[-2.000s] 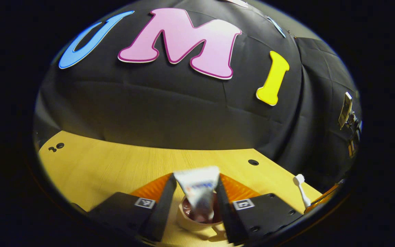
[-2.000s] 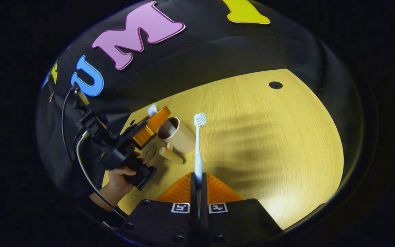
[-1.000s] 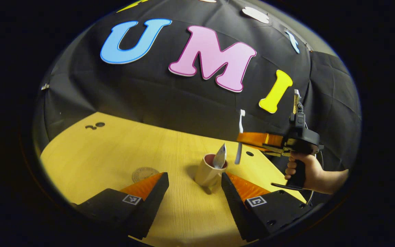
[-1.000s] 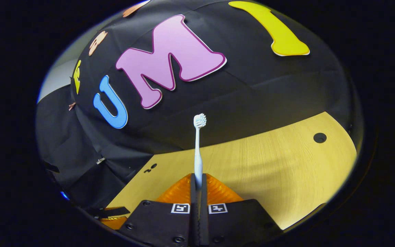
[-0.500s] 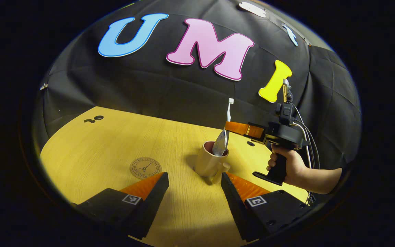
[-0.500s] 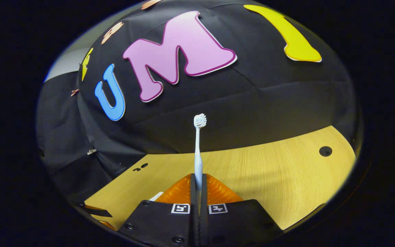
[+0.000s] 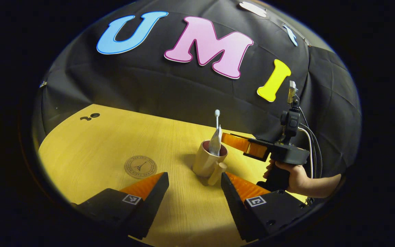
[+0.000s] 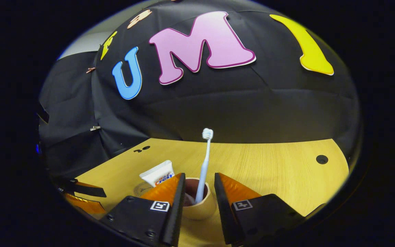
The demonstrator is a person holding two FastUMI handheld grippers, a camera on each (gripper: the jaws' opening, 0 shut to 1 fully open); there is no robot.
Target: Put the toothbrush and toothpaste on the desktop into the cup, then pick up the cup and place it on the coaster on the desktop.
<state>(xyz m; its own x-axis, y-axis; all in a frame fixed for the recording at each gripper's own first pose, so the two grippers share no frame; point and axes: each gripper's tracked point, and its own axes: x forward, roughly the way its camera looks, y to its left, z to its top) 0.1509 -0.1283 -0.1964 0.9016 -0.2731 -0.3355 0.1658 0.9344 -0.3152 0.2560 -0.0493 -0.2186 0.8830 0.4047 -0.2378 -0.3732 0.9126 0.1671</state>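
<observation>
White toothbrush [image 8: 204, 164], clamped half a second ago, now stands released in tan handled cup [image 7: 206, 163] beside white toothpaste tube [image 8: 158, 172], apparently leaning; right gripper [image 8: 199, 192] parted, left gripper [image 7: 194, 181] wide, both empty.

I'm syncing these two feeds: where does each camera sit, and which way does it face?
Left gripper view: rides the left gripper, looking across the desktop at cup, coaster, right gripper and hand.
Right gripper view: rides the right gripper, directly over the cup.
Shared: cup, toothbrush, toothpaste.
</observation>
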